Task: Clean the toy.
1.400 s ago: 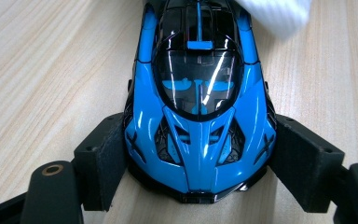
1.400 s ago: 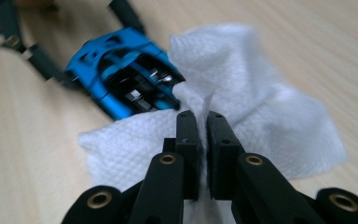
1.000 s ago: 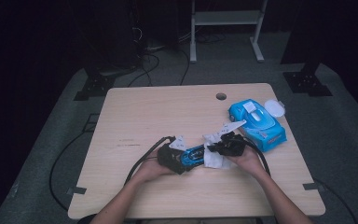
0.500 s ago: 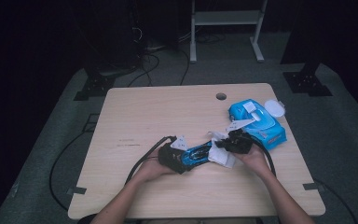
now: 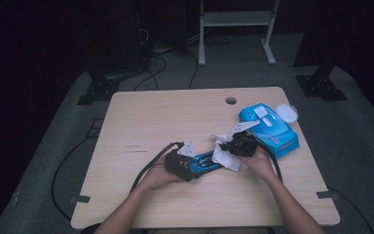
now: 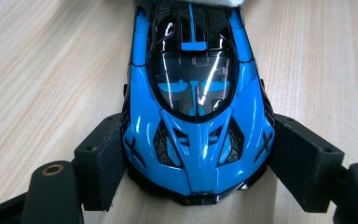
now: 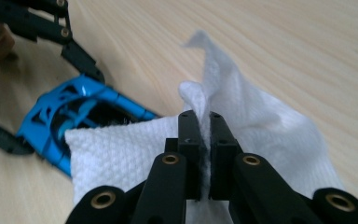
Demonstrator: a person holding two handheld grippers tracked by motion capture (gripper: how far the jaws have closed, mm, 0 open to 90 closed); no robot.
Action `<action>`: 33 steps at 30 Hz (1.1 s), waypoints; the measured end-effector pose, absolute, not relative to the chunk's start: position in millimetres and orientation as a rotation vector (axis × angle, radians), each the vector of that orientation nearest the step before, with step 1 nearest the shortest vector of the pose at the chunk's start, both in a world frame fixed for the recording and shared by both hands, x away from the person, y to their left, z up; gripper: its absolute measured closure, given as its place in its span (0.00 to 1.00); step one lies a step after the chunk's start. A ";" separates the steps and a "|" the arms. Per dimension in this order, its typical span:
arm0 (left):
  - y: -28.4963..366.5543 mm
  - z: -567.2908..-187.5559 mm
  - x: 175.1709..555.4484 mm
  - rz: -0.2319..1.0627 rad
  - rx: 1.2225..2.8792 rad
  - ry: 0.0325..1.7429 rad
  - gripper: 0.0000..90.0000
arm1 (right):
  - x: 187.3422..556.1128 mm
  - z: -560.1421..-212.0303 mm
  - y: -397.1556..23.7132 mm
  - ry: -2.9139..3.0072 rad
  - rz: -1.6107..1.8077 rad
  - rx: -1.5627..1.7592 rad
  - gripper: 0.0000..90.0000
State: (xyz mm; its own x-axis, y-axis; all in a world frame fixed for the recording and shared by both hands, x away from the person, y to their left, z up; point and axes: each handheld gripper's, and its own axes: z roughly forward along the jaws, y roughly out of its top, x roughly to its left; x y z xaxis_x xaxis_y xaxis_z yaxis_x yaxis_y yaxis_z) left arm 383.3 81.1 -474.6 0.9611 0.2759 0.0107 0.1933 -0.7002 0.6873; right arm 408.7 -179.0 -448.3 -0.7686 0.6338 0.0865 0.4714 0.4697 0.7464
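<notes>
Where the white wipe drapes over it, rear of the blue toy car hidden in both gripper views; in the high view, car mostly covered by hands and grippers near the table's front middle. Left gripper clamped on the car's nose, pads pressing both flanks. Right gripper pinched tight on a fold of the wipe, laid against the car's tail. Behind, at the right edge, blue wipe pack, lid flipped open, a sheet sticking out; contents otherwise unreadable.
</notes>
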 end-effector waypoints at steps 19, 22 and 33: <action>98.1 -465.3 396.9 -0.038 2.251 0.496 0.23 | 382.0 -451.1 -190.7 2.648 1.202 0.854 0.95; 101.9 -467.6 401.7 -0.083 2.230 0.543 0.23 | 377.7 -451.2 -190.5 2.634 1.211 0.816 0.95; 99.7 -472.8 404.2 -0.143 2.217 0.599 0.23 | 367.3 -456.2 -195.7 2.586 1.243 0.744 0.96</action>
